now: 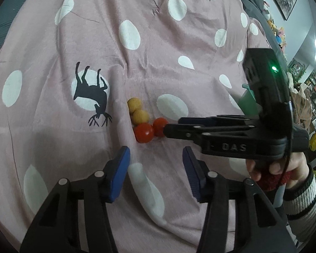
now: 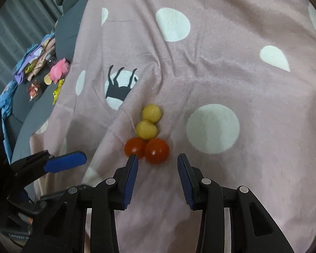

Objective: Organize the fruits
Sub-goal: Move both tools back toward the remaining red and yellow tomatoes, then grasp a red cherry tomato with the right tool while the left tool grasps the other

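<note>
Two red fruits and two yellow fruits huddle touching on the pink blanket — at twelve o'clock just beyond the right gripper, spread empty. Left gripper, also spread, sits at nine o'clock — open blanket all around.

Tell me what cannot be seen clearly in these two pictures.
- Left wrist view: the right tongs cover part of one round red tomato.
- Left wrist view: the green plastic container is mostly hidden behind the right tongs' body.
- Right wrist view: the left tongs show only one blue pad; the other is hidden.
</note>
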`<state>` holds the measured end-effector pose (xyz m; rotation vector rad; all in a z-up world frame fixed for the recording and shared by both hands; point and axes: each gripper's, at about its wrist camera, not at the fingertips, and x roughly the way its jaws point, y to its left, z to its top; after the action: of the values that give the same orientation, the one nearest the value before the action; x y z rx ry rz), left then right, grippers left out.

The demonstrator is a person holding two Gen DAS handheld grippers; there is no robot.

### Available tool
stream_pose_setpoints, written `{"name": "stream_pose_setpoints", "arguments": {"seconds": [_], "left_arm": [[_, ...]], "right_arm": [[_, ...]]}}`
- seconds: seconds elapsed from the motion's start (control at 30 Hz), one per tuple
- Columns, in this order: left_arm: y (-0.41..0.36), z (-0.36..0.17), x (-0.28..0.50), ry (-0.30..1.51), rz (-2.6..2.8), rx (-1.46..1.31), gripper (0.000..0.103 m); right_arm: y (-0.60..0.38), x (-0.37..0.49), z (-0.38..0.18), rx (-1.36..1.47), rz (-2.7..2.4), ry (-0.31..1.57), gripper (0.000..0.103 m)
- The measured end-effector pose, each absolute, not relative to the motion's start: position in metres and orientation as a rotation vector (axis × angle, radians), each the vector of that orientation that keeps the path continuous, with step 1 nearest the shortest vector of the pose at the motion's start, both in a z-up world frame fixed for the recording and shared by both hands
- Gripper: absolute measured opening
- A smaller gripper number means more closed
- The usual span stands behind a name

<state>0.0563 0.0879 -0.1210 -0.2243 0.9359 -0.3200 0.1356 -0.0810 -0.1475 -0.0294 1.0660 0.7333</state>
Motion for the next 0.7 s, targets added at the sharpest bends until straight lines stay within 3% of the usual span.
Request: {"name": "stream_pose_setpoints", "arguments": {"seconds": [0.17, 0.3, 0.7], "left_arm": [[0.087, -0.122, 0.062, 0.941, -0.33, -0.213, 0.047], [0.087, -0.122, 0.066, 0.945, -0.327, -0.207, 0.046], [0.061, -0.124, 0.087, 0.953, -0.342, -0.118, 0.042]], "right_arm": [[-0.078, 0.144, -0.153, -0.019, 0.761, 1.082, 0.042], [-0.079, 0.15, -0.158, 0.0, 0.779, 1.092, 0.031], [-0.133, 0.144, -0.145, 0.127, 0.722, 1.031, 0.03]]}}
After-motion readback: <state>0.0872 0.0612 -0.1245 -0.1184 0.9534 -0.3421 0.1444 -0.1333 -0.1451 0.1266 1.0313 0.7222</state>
